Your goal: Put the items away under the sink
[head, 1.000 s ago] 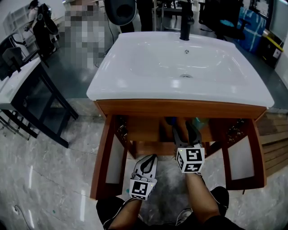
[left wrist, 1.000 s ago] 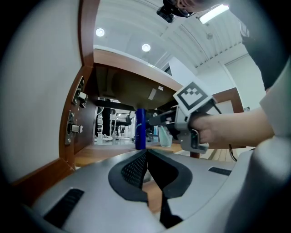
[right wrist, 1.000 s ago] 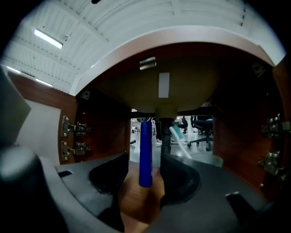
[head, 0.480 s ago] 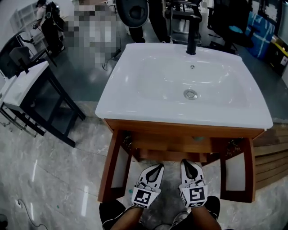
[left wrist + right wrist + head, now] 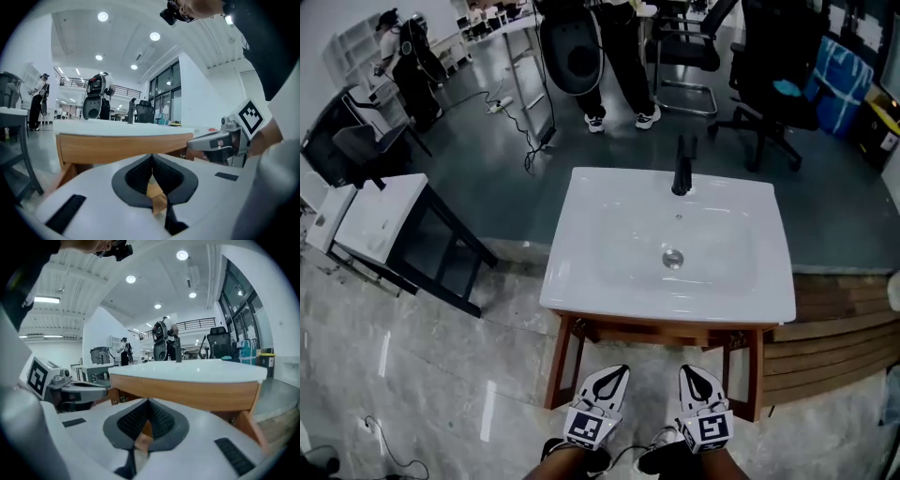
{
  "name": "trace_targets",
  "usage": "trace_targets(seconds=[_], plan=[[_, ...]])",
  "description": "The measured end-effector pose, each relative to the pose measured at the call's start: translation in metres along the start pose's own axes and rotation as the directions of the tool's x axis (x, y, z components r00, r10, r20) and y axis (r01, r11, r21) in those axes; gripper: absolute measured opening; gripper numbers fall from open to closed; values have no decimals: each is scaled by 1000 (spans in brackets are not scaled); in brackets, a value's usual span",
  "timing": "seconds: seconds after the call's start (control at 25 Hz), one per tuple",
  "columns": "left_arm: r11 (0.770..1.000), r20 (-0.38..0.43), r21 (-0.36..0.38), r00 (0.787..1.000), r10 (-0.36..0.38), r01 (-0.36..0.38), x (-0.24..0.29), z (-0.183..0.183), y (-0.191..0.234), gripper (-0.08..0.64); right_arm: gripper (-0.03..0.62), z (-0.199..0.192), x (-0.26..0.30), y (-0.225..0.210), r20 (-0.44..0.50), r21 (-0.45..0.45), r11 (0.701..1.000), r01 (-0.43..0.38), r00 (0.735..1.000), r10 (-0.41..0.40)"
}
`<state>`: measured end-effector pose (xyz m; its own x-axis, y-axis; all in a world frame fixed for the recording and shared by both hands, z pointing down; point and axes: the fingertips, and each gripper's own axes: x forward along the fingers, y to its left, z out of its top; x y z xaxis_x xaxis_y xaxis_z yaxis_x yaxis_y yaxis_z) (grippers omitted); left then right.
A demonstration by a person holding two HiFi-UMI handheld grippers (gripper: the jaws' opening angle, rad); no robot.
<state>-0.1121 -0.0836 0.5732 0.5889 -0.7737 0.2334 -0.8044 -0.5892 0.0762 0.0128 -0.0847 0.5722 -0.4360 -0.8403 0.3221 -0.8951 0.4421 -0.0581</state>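
A white sink [image 5: 675, 248] sits on a wooden cabinet [image 5: 567, 361], and I view both from well above. The space under the sink is hidden, so no items show there. My left gripper [image 5: 617, 373] and right gripper [image 5: 693, 373] hang side by side just in front of the cabinet, both shut and holding nothing. In the left gripper view the jaws [image 5: 151, 161] meet in front of the sink's wooden edge [image 5: 117, 143], with the right gripper [image 5: 220, 140] alongside. From the right gripper view its own jaws [image 5: 147, 404] are pressed together below the white sink top [image 5: 187, 371].
A black faucet [image 5: 681, 169] stands at the basin's back. A dark-framed table with a white top [image 5: 380, 220] is at the left. Wooden planks [image 5: 834, 328] lie to the right. Office chairs [image 5: 769, 84] and a standing person's legs [image 5: 619, 56] are behind the sink.
The right gripper has come out of the cabinet opening and both grippers have drawn back. My view has risen and pulled away, so the cabinet's inside no longer shows.
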Motion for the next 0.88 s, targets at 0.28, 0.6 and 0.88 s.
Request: trace_targets(seconds=[0.28,0.6,0.88], plan=[[999,-34,28,998,-46,47,-57,154,-40,21,18,151,-81,5,9,-19,1000,10,1000,-10],[998,71,51,996,-51,47,-100,260,-72,21,18,244,-141,30,121,-86,996,-5,993,15],[993,126,109,991,-48,34,-119,290,-81,21,18,280,-166,43,203,-144,989,29,979,0]])
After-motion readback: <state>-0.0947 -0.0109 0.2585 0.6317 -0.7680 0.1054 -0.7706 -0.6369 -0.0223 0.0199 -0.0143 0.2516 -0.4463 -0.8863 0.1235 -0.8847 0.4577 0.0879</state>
